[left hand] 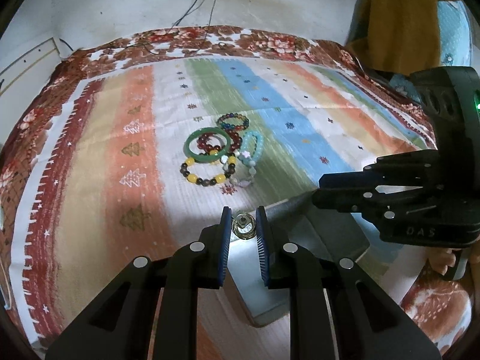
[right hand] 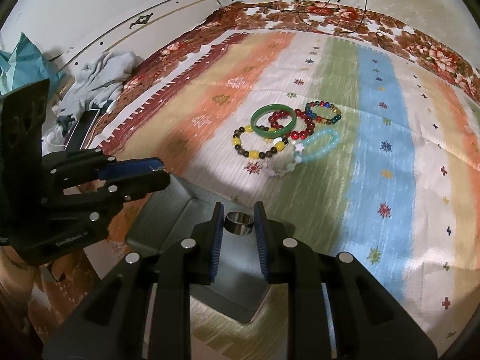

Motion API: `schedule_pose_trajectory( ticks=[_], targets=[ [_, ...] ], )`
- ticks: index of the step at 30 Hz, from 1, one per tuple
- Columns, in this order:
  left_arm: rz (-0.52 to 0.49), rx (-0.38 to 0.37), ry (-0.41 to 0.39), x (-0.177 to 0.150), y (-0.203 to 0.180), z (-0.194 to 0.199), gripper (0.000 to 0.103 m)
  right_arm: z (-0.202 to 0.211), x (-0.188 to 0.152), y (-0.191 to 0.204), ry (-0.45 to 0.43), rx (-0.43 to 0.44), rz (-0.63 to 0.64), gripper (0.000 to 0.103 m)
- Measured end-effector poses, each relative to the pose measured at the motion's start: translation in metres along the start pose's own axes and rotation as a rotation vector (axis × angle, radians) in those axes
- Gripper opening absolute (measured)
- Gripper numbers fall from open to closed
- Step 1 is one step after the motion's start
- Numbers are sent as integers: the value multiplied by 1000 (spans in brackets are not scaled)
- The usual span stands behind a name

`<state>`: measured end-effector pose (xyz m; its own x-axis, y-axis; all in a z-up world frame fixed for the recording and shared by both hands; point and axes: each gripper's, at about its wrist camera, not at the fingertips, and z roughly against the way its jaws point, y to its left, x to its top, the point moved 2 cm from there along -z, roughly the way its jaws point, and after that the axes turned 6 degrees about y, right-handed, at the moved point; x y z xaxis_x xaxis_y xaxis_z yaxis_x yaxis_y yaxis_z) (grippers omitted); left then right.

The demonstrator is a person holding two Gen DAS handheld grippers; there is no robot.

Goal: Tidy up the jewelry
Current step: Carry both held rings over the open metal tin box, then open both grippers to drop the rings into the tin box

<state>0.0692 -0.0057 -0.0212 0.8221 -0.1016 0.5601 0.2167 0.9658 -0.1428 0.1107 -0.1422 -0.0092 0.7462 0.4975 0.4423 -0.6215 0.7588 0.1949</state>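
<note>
Pinching a small gold ring (left hand: 242, 225), the left gripper (left hand: 243, 225) hangs over the grey box (left hand: 339, 234); the right gripper (right hand: 239, 222) clamps a silver ring (right hand: 239, 223) there too. Lower each gently before letting go, probably into the box; bracelets (right hand: 285, 132) wait beyond on the cloth.

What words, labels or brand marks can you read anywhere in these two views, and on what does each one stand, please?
"DAS": raised letters on the black body of the right gripper.
"GenRobot.ai": white print on the black body of the left gripper, blurred, so a likely reading only.
Nothing else carries readable text.
</note>
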Motion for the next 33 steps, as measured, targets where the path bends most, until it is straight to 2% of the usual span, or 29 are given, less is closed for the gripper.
schedule_pose_trajectory(
  ticks=[13,14,15,16,18,20,21,27,33],
  targets=[
    [-28,-39,27,-8,-13,-8,18,-1,-12,3,20,43,-23,23],
    [-25,-41,19,-7,-12,-7,22,-3,-12,2,24,43,-21,26],
    [-20,-40,13,-6,-11,-6,35,-4,-12,1,25,36,-26,38],
    [-13,-38,4,-5,-9,-4,43,-3,-12,-1,22,30,-32,51],
    [7,-27,-14,-2,-2,-1,44,0,-10,-5,4,27,-55,57],
    [37,-18,-23,0,6,1,50,4,-7,-12,-13,16,-82,63],
    [50,-13,-25,2,11,2,52,5,-5,-15,-18,5,-92,70],
    [104,4,-24,9,29,0,57,8,11,-34,-57,-27,-152,76],
    [103,37,2,20,38,-14,59,-2,26,-45,-39,-60,-168,82]
  ],
)
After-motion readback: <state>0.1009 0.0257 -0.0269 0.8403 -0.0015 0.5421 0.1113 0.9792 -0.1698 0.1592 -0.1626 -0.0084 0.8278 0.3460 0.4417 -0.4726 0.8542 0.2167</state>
